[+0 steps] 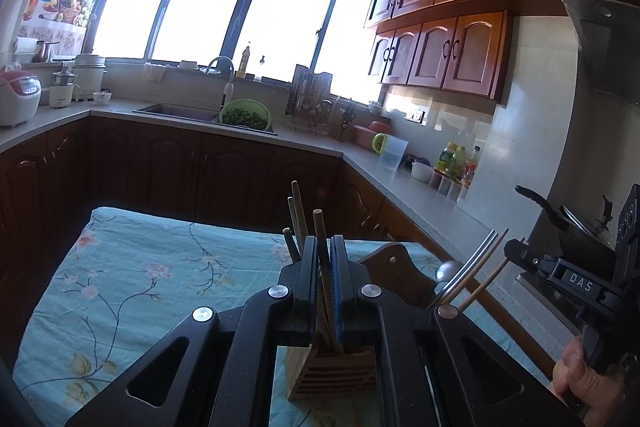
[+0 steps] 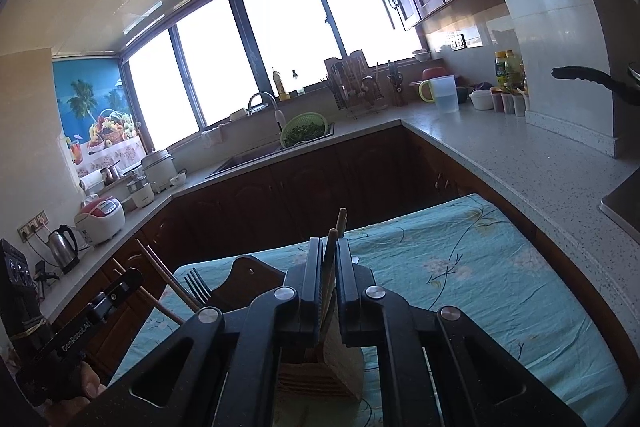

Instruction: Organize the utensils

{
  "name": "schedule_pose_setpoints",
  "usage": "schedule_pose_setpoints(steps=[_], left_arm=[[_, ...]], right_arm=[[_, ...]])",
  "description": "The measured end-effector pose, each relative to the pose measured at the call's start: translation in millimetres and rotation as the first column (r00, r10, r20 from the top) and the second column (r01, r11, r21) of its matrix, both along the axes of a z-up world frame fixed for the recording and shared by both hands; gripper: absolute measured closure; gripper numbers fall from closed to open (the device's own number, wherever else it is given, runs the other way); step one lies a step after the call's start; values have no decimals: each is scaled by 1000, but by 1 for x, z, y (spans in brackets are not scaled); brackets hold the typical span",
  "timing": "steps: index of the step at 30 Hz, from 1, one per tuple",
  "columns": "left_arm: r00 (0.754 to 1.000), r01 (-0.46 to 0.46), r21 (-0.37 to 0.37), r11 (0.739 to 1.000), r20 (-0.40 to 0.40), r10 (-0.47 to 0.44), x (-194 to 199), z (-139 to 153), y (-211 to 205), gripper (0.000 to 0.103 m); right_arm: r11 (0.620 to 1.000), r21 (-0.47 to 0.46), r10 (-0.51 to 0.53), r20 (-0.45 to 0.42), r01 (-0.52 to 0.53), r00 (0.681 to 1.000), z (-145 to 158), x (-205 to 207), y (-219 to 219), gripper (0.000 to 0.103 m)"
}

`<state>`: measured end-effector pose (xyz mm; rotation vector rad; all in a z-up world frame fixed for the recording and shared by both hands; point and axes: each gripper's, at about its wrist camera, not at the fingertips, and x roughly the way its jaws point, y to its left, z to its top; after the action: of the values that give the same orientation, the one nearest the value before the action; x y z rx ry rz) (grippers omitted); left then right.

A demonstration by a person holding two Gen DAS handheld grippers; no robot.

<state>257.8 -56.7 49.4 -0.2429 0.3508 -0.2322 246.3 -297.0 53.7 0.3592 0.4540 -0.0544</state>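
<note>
Both tongs clenched on chopsticks: left tongs [image 1: 324,259] on a chopstick [image 1: 320,227], right tongs [image 2: 329,263] on another [image 2: 341,223], wooden holder [image 1: 332,371] directly below; lower straight, release w/o tipping it.

Right gripper [image 2: 329,269] clamps chopsticks [image 2: 335,247] — above wooden holder [image 2: 340,359].

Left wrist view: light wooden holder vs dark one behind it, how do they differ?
Colour: the light holder is pale wood; the dark holder is deep brown.
Front: the light holder is slatted; the dark holder shows a solid curved panel.
Contents: the light holder has wooden chopsticks, one clamped by the left gripper; the dark holder has a metal fork and spoon.
Both stand on the floral tablecloth.
</note>
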Motion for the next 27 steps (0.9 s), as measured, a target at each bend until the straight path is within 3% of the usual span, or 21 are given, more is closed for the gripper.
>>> schedule_pose_setpoints(steps=[8,11,13,15,17,19,21,25,27], left_arm=[[1000,0,1,1000,-15,0,-5,-3,1,98],[999,6,4,1000,-32,-6,-5,-1,1,98],[999,9,-2,1000,-35,-9,-7,3,2,92],[1000,8,-6,1000,-27,-8,-13,8,2,84],[1000,7,-15,1000,-4,-7,-24,14,4,80],[1000,-1,-15,1000,13,1,-36,18,6,62],[999,-21,-19,1000,27,21,-51,17,10,50],[999,-48,-47,998,-6,48,-79,2,21,37],[997,-67,-56,996,-33,65,-93,-10,26,29]], right_arm=[[1000,5,-3,-4,3,1000,-1,0,-1,97],[1000,17,0,-15,0,1000,-1,0,-1,92],[1000,21,2,-16,-2,1000,0,-2,-2,90],[1000,23,-2,-8,2,1000,4,-7,-2,83],[999,32,-12,6,12,1000,8,-15,-5,52],[999,41,-31,23,30,999,12,-25,-7,40],[998,53,-38,36,36,999,13,-35,-10,35],[997,81,-25,36,22,999,2,-60,-8,16],[997,81,-10,23,8,1000,-7,-71,-2,11]])
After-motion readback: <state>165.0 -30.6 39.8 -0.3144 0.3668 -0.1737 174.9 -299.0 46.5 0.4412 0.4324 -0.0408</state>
